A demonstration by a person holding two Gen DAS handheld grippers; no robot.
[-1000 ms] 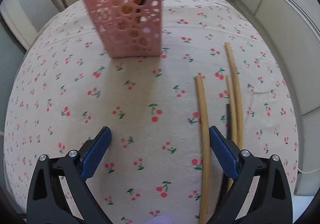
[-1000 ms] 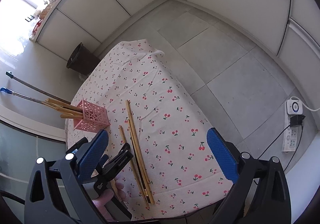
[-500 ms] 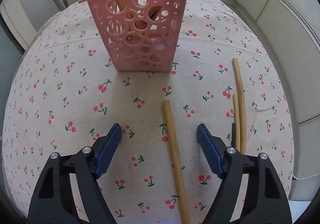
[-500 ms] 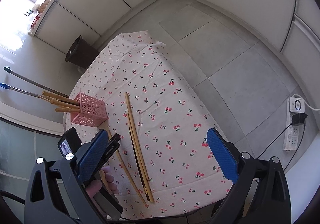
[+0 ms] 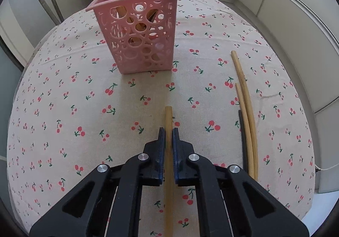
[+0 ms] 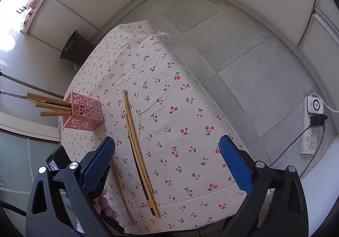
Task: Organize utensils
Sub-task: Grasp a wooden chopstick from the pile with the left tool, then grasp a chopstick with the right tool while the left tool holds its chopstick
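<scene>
The left gripper (image 5: 168, 131) is clenched on a wooden chopstick (image 5: 168, 117), its blue pads pinching the stick near the far end while the rest lies along the cloth-covered desk (image 5: 63, 93) back toward the camera. The pink basket (image 5: 139, 33), already holding several sticks, stands just ahead. To do this step well, the person should probably lift the stick clear of the cloth, tip it toward upright, and aim its lower end at the open gap between the sticks already leaning inside, letting go only once it is past the rim.

The left wrist view shows the pinch itself, which the right wrist view hides behind the right gripper's own finger. The right wrist view instead shows the right gripper (image 6: 167, 163) spread wide and empty above the desk, the full length of the remaining chopsticks (image 6: 135, 141) lying together, and the held stick's near end reaching close to the desk edge.
</scene>
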